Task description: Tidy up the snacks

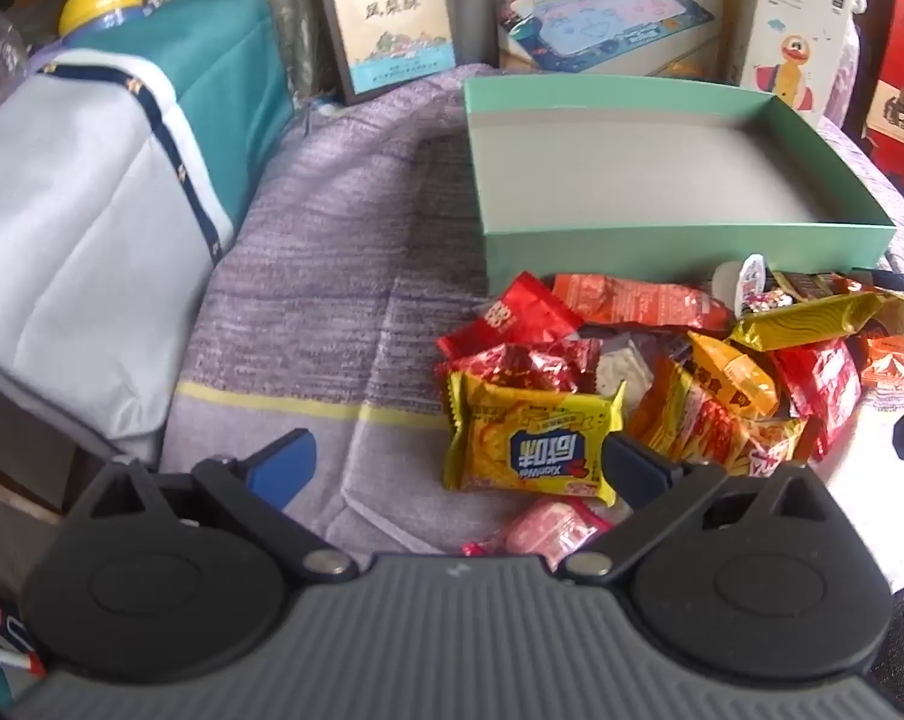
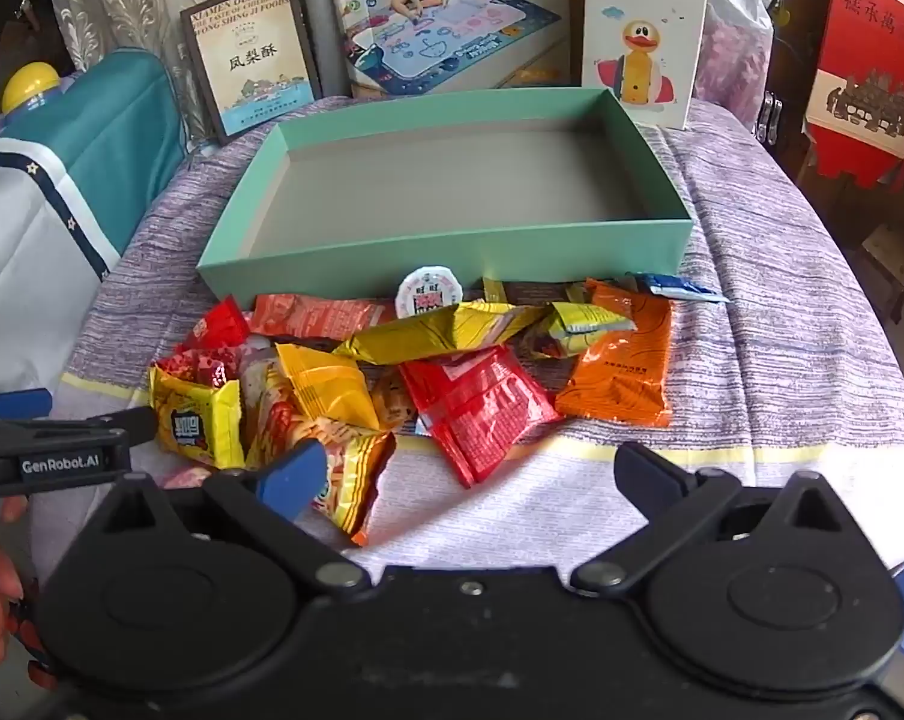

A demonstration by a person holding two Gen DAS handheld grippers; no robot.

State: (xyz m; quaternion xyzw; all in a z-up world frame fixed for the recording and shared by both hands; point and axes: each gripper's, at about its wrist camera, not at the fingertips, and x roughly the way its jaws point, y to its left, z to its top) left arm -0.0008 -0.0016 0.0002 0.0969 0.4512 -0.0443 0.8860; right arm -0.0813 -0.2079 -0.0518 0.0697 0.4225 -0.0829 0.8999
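A pile of snack packets (image 1: pixel 692 354) (image 2: pixel 422 372) lies on the purple cloth in front of an empty mint-green box (image 1: pixel 680 243) (image 2: pixel 452 252). My left gripper (image 1: pixel 458 462) is open, low over the cloth, with a yellow packet (image 1: pixel 530 444) (image 2: pixel 197 414) between its fingers, nearer the right finger. It also shows at the left edge of the right wrist view (image 2: pixel 92 438). My right gripper (image 2: pixel 470 474) is open and empty, just short of the pile, above a red packet (image 2: pixel 476 408) and a yellow-orange packet (image 2: pixel 344 468).
A teal and white bag (image 1: pixel 110 228) (image 2: pixel 62 192) stands at the left. Boxes lean behind the green box: a framed pastry box (image 2: pixel 254 60), a play-mat box (image 2: pixel 452 30), a duck toy box (image 2: pixel 644 36). A red carton (image 2: pixel 872 72) stands far right.
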